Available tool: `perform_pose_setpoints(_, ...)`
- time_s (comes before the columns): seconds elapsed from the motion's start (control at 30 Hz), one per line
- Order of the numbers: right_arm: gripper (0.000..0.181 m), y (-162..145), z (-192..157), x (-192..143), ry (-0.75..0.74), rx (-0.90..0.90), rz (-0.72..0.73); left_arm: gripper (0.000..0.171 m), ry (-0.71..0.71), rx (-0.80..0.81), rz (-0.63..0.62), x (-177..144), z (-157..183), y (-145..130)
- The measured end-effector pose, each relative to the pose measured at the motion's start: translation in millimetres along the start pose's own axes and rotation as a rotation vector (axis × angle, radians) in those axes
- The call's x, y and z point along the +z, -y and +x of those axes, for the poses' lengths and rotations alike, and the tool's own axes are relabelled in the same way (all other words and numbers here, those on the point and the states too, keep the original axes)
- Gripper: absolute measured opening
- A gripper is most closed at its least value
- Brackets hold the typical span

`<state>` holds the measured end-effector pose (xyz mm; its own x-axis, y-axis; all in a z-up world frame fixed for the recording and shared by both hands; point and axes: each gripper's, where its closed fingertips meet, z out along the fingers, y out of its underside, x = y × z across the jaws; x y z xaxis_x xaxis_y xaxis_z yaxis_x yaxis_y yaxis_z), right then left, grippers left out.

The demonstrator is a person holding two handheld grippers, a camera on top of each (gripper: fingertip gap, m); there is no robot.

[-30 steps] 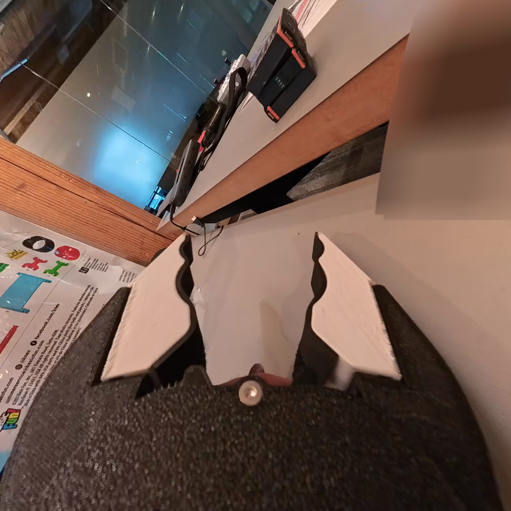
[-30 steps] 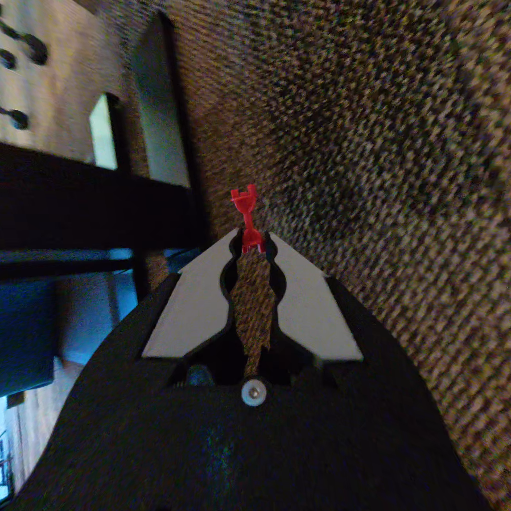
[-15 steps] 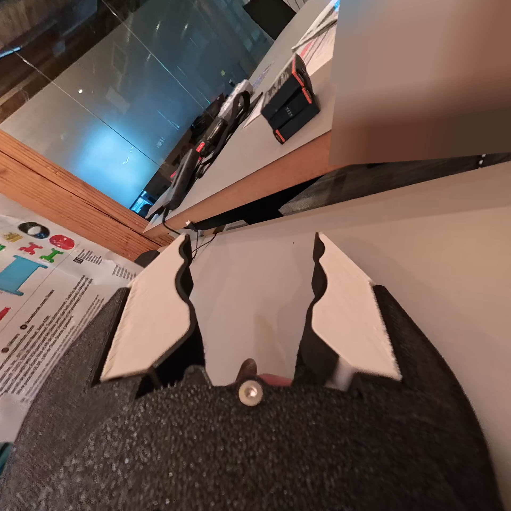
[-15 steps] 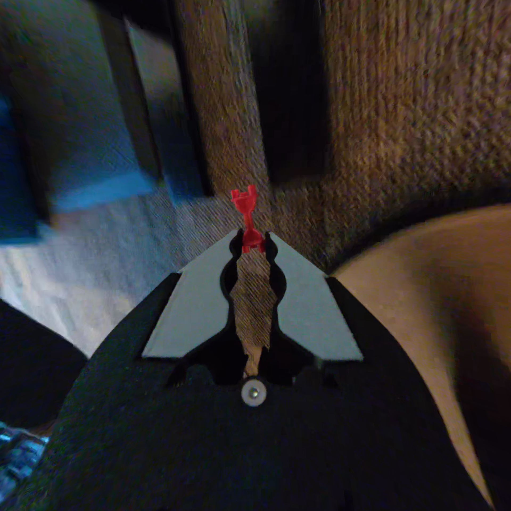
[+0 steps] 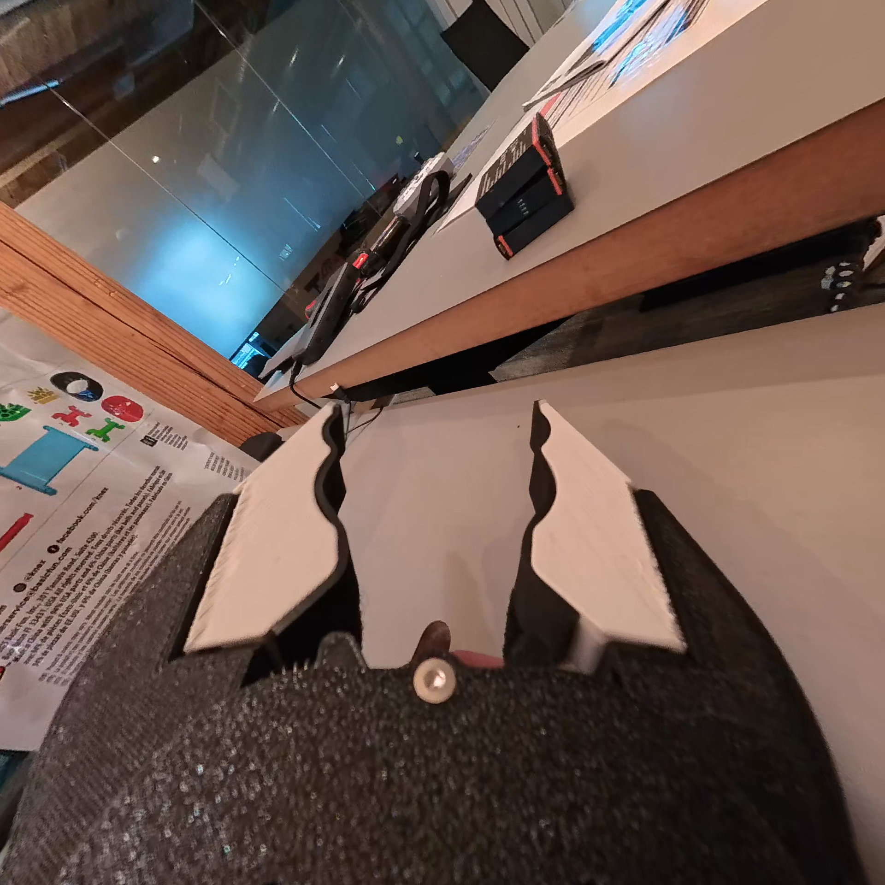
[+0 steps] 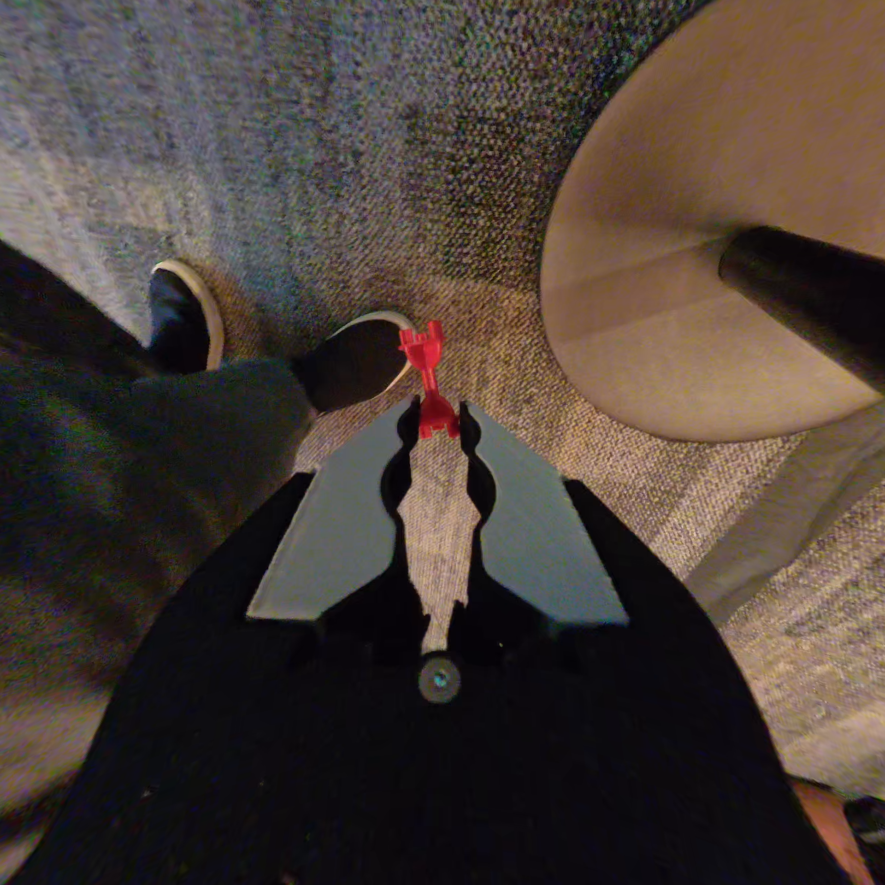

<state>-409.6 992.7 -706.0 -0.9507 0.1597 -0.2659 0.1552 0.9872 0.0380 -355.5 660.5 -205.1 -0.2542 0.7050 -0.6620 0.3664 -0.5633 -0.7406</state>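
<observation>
My right gripper (image 6: 436, 413) is shut on a small red plastic connector piece (image 6: 426, 378). Its lower end is pinched between the fingertips and its forked end sticks out forward, above grey carpet (image 6: 335, 143). My left gripper (image 5: 438, 421) is open and empty, with nothing between its white fingers (image 5: 589, 503). It hangs low over a pale grey tabletop (image 5: 694, 455), beside a printed instruction sheet (image 5: 91, 488) at the left.
In the right wrist view a person's dark shoes (image 6: 354, 364) and trouser leg (image 6: 119, 455) stand on the carpet, with a round table base (image 6: 709, 239) and its black post (image 6: 804, 292) at the right. A second table (image 5: 527, 268) behind bears black battery blocks (image 5: 527, 196) and a black device (image 5: 330, 311).
The right gripper swung across the floor with the red piece still pinched, and now looks down on shoes and a table base. The left gripper tilted a little; its fingers closed slightly.
</observation>
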Motion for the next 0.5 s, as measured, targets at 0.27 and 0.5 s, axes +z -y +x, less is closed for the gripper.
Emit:
perform_pose_setpoints(0.27,0.014,-14,-107,-184,-0.034,-0.080,0.171,0.068,-0.022,-0.040,0.000,2,-2,0)
perform_pose_setpoints(0.5,0.014,6,-249,-329,0.078,-0.277,0.284,0.055,-0.115,-0.220,-0.005,-92,-42,50)
